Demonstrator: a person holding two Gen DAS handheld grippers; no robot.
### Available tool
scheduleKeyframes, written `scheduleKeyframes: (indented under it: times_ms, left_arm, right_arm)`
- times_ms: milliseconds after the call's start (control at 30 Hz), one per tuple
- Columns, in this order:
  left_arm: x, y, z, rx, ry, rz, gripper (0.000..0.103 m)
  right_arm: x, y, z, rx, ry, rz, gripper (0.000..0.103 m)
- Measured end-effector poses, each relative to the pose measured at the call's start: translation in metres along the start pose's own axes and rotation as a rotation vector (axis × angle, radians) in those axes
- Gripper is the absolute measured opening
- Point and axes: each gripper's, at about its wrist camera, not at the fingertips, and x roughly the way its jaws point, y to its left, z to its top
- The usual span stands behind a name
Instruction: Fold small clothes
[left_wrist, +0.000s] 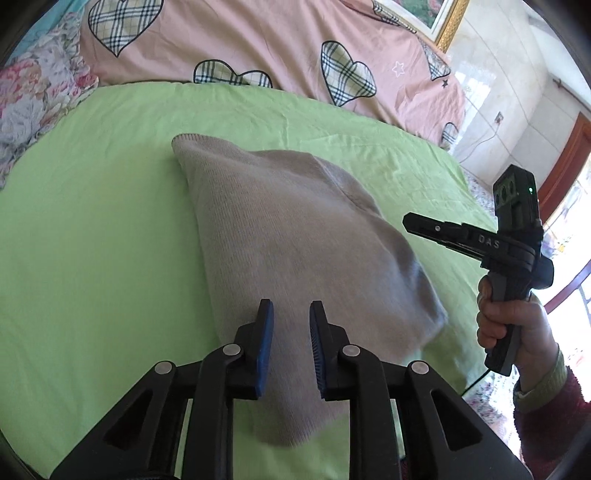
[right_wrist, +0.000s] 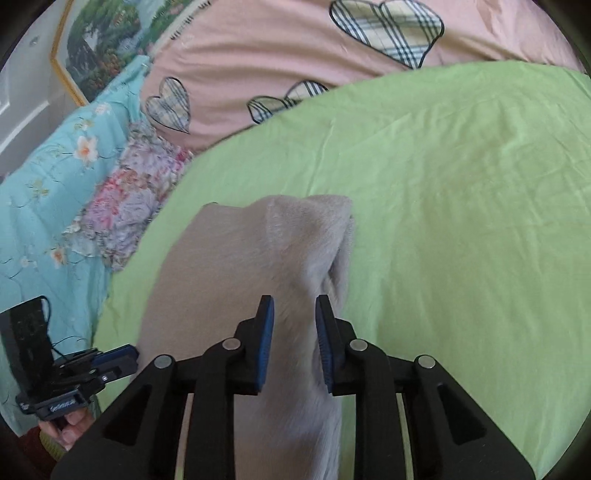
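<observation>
Left gripper (left_wrist: 291, 306): jaws narrow, gap visible, nothing pinched; hovers over near edge of beige knit garment (left_wrist: 288, 236). Right gripper (right_wrist: 294, 302): jaws equally narrow, pads clear of cloth; knit below blurred, contact uncertain. Garment lies folded on green sheet (left_wrist: 92, 221), far corner ribbed, right edge doubled over. Near hem hidden behind gripper frames. Open green sheet on all sides. Pink heart-print quilt (left_wrist: 258, 40) borders far edge; floral bedding (right_wrist: 48, 192) beside it.

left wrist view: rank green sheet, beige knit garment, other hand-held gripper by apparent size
1. green sheet
2. beige knit garment
3. right hand-held gripper, smallest

Fisheye, and depths differ, so this ranks apparent size only.
</observation>
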Motion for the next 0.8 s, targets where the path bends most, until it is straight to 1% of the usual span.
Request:
scheduleKeyframes:
  times_ms: [67,133,200,233,267,333,400,433,467,533,633,700,767,800]
  left_arm:
    - [-0.009,-0.002,-0.012,0.005,0.006,-0.003,0.025]
    - [-0.014,-0.005,-0.026,0.013,0.018,-0.019,0.036]
    - [-0.011,-0.007,-0.037,0.024,0.037,-0.006,0.038]
    - [-0.009,-0.008,-0.043,0.036,0.053,0.005,0.039]
    - [-0.005,-0.009,-0.047,0.045,0.067,0.016,0.039]
    - [0.005,-0.007,-0.054,0.053,0.094,0.049,0.043]
    - [0.017,-0.001,-0.060,0.030,0.134,0.068,0.048]
    - [0.022,0.003,-0.061,0.005,0.153,0.063,0.049]
    - [0.022,0.004,-0.061,-0.008,0.152,0.057,0.049]
    - [0.021,0.005,-0.060,-0.014,0.156,0.053,0.050]
    - [0.019,0.006,-0.061,-0.017,0.159,0.054,0.050]
    - [0.014,0.007,-0.060,-0.042,0.167,0.048,0.050]
    - [0.011,0.008,-0.055,-0.065,0.159,0.033,0.050]
    - [0.008,0.009,-0.054,-0.074,0.149,0.038,0.050]
  right_arm:
    - [-0.015,0.010,-0.018,-0.032,0.012,0.023,0.024]
    - [-0.020,0.018,-0.034,-0.059,0.042,0.028,0.025]
    - [-0.018,0.021,-0.048,-0.079,0.074,-0.003,0.029]
    - [-0.017,0.019,-0.056,-0.079,0.094,-0.025,0.033]
    - [-0.016,0.015,-0.060,-0.071,0.103,-0.039,0.033]
    - [-0.010,0.005,-0.069,-0.069,0.135,-0.096,0.033]
    - [-0.007,0.002,-0.075,-0.078,0.153,-0.130,0.033]
    - [-0.008,0.001,-0.077,-0.080,0.150,-0.137,0.033]
    - [-0.009,0.001,-0.078,-0.083,0.146,-0.141,0.033]
    - [-0.008,0.003,-0.077,-0.090,0.145,-0.150,0.033]
    - [-0.007,0.000,-0.076,-0.074,0.141,-0.142,0.033]
    - [-0.008,-0.002,-0.078,-0.062,0.138,-0.135,0.033]
    - [-0.010,-0.002,-0.078,-0.053,0.135,-0.132,0.033]
    - [-0.010,-0.001,-0.079,-0.058,0.137,-0.134,0.033]
